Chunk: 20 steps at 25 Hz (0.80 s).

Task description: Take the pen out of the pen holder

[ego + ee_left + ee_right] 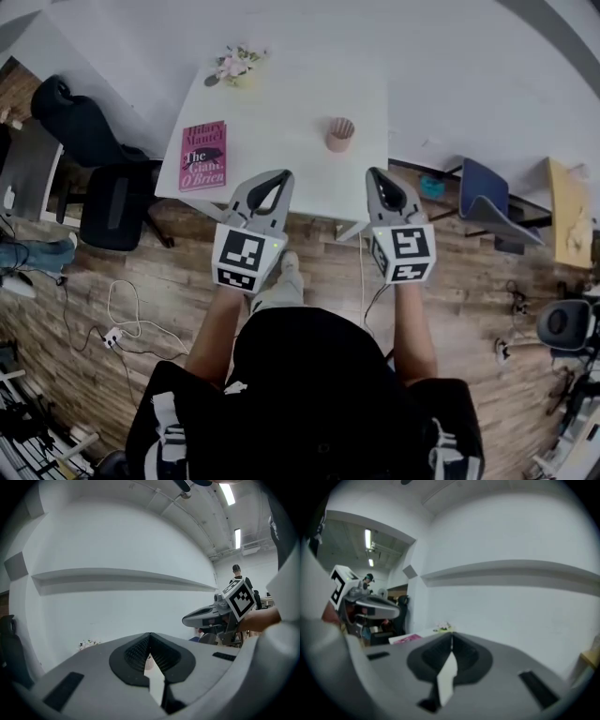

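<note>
A small pinkish pen holder (340, 134) stands on the white table (291, 112), right of the middle; I cannot make out a pen in it. My left gripper (281, 173) is shut and empty, held over the table's near edge, short of the holder and to its left. My right gripper (375, 171) is also shut and empty, just before the holder and slightly to its right. In the left gripper view the jaws (150, 635) meet at the tips and a sliver of the holder (148, 662) shows below them. The right gripper (451, 635) has its jaws closed tip to tip.
A pink book (203, 155) lies at the table's left and a small flower bunch (236, 66) at its far edge. A black office chair (112, 202) stands left of the table, a blue chair (487, 197) to the right. Cables (117, 319) trail over the wood floor.
</note>
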### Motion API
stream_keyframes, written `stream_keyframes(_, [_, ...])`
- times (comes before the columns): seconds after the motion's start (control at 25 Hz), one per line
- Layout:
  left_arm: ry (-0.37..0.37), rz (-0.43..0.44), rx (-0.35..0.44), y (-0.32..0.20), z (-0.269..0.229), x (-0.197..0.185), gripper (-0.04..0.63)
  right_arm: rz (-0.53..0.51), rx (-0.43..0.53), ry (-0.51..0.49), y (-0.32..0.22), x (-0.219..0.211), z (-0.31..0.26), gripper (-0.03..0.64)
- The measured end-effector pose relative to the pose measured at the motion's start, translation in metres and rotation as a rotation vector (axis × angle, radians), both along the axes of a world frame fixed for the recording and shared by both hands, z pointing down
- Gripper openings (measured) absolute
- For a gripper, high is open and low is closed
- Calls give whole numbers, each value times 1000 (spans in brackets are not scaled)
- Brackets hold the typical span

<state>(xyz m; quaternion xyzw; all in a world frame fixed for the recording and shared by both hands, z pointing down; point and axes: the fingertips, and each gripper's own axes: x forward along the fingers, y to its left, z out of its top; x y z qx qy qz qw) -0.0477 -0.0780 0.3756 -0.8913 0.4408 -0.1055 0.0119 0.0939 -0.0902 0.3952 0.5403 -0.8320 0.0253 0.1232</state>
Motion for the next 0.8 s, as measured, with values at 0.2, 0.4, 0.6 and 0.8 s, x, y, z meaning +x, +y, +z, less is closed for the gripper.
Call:
stream_keyframes(0.2, [1,24,-8,-44,-2,-8,20,20,-12,13,-40,-9,-1,34])
stream_keyframes(0.4, [1,49,-9,-88,-1,-17,20,47,-25,22,-76,-19,1,34])
stream_keyframes(0.6, [-7,80,-19,-120,8,-22,20,75,-55,37,-102,-24,11,34])
stream_keyframes(0.8, [-8,111,-43,-141,20,-22,20,104,-87,50,-116,-25,24,34])
